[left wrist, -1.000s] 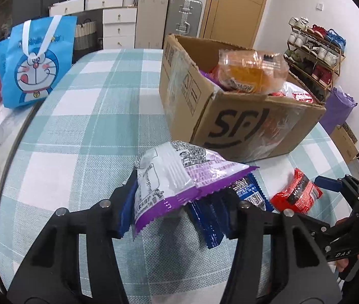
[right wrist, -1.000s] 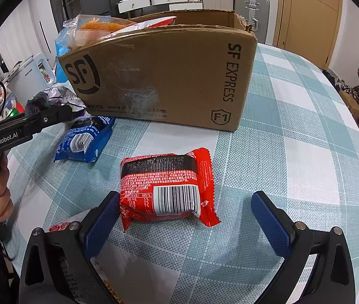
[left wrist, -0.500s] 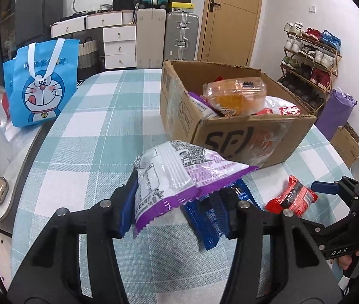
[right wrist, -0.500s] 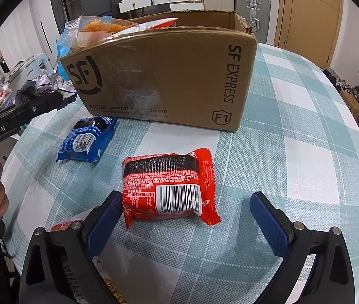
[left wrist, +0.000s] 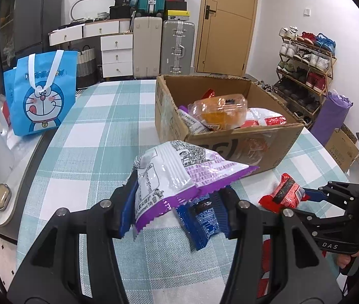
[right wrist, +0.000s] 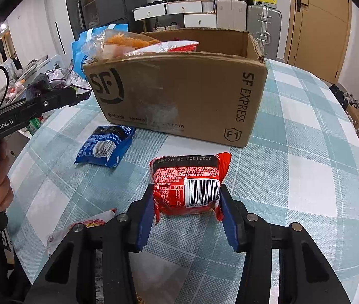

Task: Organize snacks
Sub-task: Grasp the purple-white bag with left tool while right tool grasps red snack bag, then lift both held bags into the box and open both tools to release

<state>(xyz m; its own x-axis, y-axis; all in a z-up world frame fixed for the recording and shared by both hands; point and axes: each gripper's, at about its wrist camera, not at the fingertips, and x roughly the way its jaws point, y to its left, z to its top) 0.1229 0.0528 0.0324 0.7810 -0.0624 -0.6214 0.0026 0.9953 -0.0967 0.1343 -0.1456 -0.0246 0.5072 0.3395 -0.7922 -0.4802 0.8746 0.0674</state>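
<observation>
Left gripper (left wrist: 177, 212): we hold the purple pack (left wrist: 179, 177) clamped and raised off the table (left wrist: 90, 136), ready to clear the box (left wrist: 230, 136) wall.
Right gripper (right wrist: 187, 217): jaws closing on the red pack (right wrist: 189, 182), which lies on the table near the box; pads touch both sides.
Blue pack (right wrist: 106, 147): left of the red pack, we judge it next.
Box: far centre, part filled, our drop point.
</observation>
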